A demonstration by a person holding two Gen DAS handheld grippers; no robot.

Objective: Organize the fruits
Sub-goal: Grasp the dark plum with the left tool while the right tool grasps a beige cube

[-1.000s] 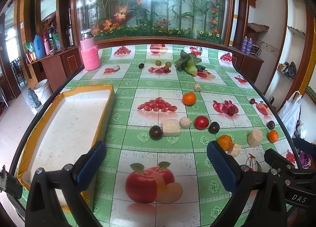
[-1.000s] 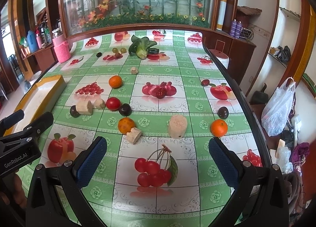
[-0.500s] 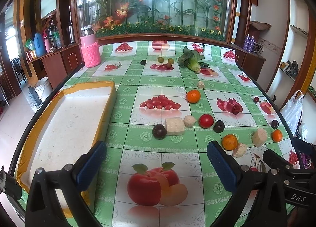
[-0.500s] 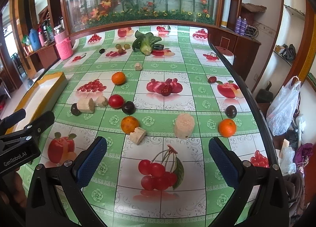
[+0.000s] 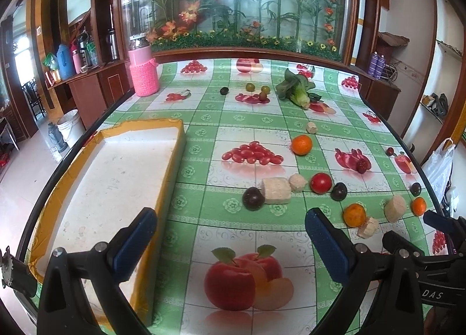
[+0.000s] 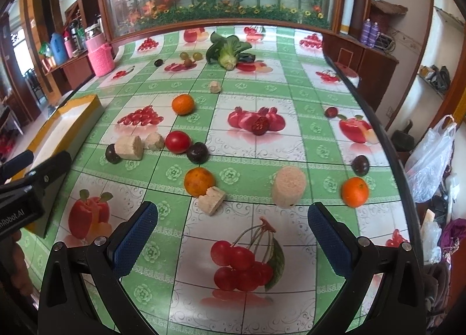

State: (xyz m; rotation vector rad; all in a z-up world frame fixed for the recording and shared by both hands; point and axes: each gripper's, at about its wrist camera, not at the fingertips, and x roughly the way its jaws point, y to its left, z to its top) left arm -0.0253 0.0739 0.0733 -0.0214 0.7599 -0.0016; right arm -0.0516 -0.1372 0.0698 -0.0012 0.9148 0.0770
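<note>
Loose fruit lies on the fruit-print tablecloth: an orange [image 5: 301, 144] [image 6: 182, 104], a red tomato [image 5: 321, 183] [image 6: 177, 142], dark plums [image 5: 253, 198] [image 6: 197, 153], a second orange [image 6: 199, 181] [image 5: 354, 215] and a third orange [image 6: 355, 192] near the right edge. Beige cut chunks [image 5: 275, 190] [image 6: 289, 187] lie among them. A white foam tray with a yellow rim [image 5: 171, 160] [image 6: 84, 100] sits at the left. My left gripper [image 5: 230, 243] is open and empty beside the tray. My right gripper [image 6: 233, 236] is open and empty, just short of the second orange.
A leafy green vegetable [image 5: 297, 91] [image 6: 228, 51], small green fruits [image 5: 257, 88] and a pink knitted jar [image 5: 143, 72] stand at the far end. The table's right edge [image 6: 387, 142] drops to a plastic bag [image 6: 431, 157] and clutter.
Both grippers have moved forward over the table, so the fruit looks nearer and larger. Both jaws stay open. Nothing on the table has moved.
</note>
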